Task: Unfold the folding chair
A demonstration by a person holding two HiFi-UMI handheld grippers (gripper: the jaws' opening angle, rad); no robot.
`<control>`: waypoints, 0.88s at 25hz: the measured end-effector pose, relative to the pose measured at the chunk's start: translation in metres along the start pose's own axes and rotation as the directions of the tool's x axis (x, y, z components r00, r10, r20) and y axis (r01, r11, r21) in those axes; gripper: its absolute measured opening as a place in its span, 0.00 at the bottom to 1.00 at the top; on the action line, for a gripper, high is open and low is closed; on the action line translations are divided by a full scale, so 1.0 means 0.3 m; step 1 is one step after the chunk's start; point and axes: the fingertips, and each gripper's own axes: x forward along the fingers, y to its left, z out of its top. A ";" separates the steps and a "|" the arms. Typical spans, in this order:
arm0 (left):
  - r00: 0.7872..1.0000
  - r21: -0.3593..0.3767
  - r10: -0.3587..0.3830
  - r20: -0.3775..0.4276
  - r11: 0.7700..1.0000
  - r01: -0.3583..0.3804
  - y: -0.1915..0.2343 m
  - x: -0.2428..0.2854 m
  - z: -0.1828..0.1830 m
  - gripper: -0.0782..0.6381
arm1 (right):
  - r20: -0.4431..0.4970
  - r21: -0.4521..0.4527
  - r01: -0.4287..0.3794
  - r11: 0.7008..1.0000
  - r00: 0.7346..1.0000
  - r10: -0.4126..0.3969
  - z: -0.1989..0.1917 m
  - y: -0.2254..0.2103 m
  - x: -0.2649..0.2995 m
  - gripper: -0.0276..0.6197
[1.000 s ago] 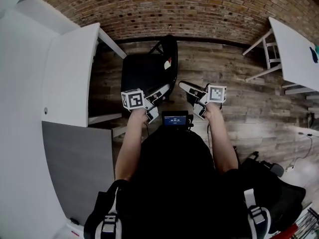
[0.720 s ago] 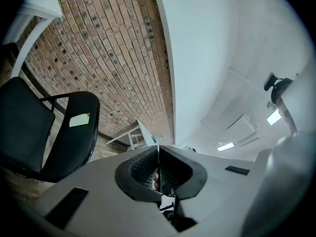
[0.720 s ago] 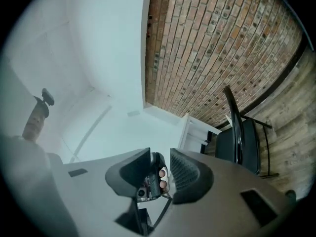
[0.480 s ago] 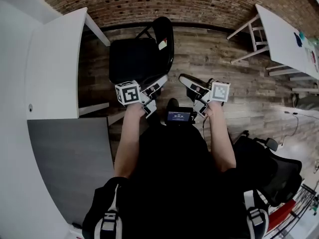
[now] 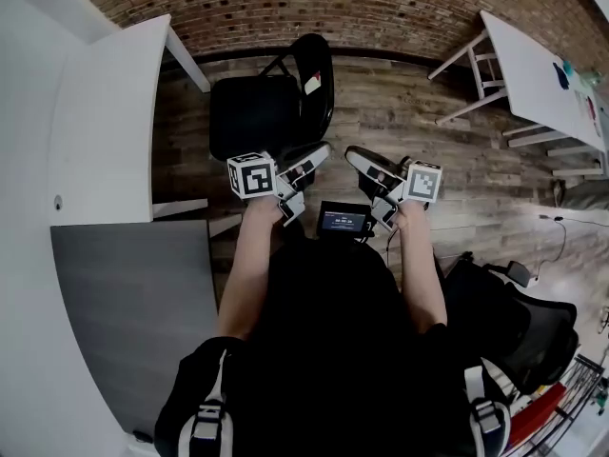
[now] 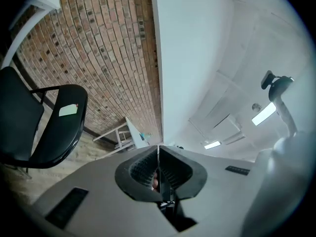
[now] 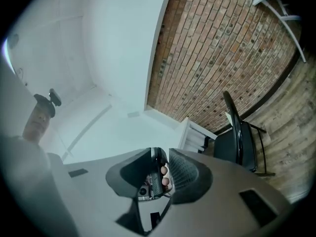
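A black folding chair (image 5: 255,112) stands unfolded on the wooden floor in front of the person, its backrest (image 5: 317,69) toward the brick wall. My left gripper (image 5: 320,152) is held level before the chest, jaws shut with nothing in them, and its view shows the chair (image 6: 44,127) off to the left. My right gripper (image 5: 356,158) is level beside it. Its jaws have just been closing a little but still stand apart with nothing between them. The chair (image 7: 238,142) is far off in the right gripper view. Neither gripper touches the chair.
A white table (image 5: 105,131) stands to the left of the chair and another white table (image 5: 542,74) at the far right. The brick wall (image 5: 333,8) runs behind. A small screen (image 5: 344,220) hangs at the person's chest. A black office chair (image 5: 533,331) is at the lower right.
Both grippers have risen a little and drawn back toward the person. The chair has shifted up and left in the head view and looks unchanged, still unfolded.
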 end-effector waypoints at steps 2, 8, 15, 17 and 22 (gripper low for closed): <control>1.000 0.012 0.003 0.008 1.000 -0.003 -0.012 0.001 0.009 0.13 | -0.019 -0.012 -0.015 1.000 1.000 0.015 -0.005 0.015 0.006 0.22; 1.000 0.014 0.010 0.011 1.000 -0.011 -0.034 0.045 -0.021 0.13 | -0.027 0.025 -0.050 0.998 0.998 0.050 -0.012 0.020 -0.043 0.19; 0.998 0.023 0.062 0.002 0.998 -0.062 -0.081 0.169 -0.077 0.13 | -0.050 0.028 -0.086 0.996 0.995 0.088 0.036 0.037 -0.142 0.15; 0.997 0.027 0.076 0.012 0.997 -0.076 -0.076 0.170 -0.082 0.13 | -0.056 0.054 -0.076 0.996 0.995 0.080 0.023 0.024 -0.140 0.14; 0.994 0.032 0.104 0.034 0.994 -0.106 -0.088 0.226 -0.087 0.13 | -0.069 0.034 -0.104 0.994 0.992 0.106 0.070 0.049 -0.161 0.11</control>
